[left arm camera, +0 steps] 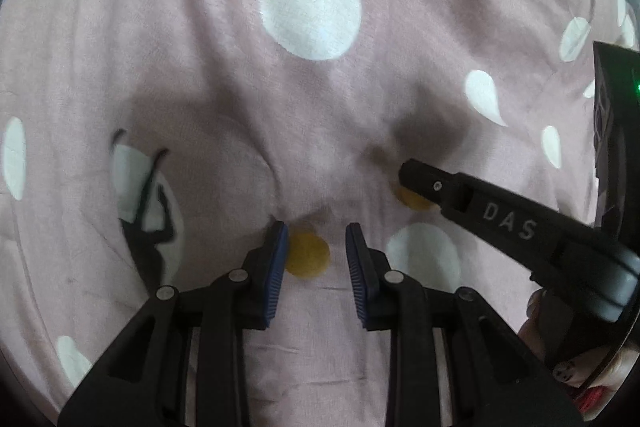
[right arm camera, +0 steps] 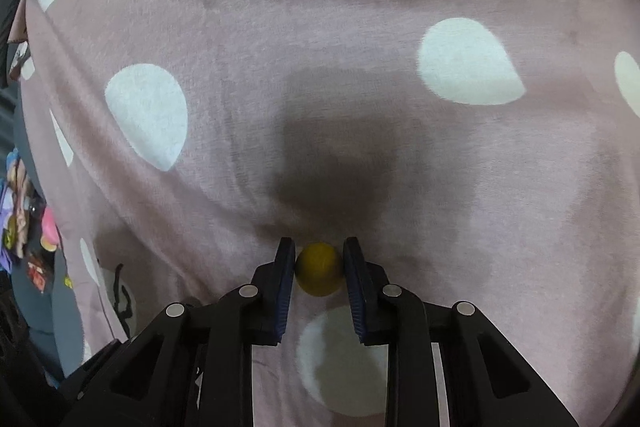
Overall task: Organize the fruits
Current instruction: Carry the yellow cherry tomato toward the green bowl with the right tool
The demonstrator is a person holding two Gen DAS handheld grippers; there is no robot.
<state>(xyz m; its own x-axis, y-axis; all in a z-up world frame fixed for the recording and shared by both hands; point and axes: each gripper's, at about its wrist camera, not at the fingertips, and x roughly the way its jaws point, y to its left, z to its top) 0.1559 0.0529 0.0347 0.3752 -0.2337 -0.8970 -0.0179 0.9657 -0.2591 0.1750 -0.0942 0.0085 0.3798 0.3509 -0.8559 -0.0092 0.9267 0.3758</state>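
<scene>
A small yellow round fruit (left arm camera: pixel 307 255) lies on the pink dotted cloth (left arm camera: pixel 224 75). My left gripper (left arm camera: pixel 317 233) is open around it, its left pad touching the fruit. A second yellow fruit (right arm camera: pixel 319 269) sits between the blue pads of my right gripper (right arm camera: pixel 319 247), which is shut on it just above the cloth (right arm camera: pixel 320 27). In the left wrist view the right gripper (left arm camera: pixel 404 175) reaches in from the right, with that fruit (left arm camera: pixel 412 201) partly hidden under its finger.
The cloth is wrinkled, with white spots and a dark figure print (left arm camera: pixel 148 219). Colourful items (right arm camera: pixel 24 211) lie off the cloth's left edge in the right wrist view.
</scene>
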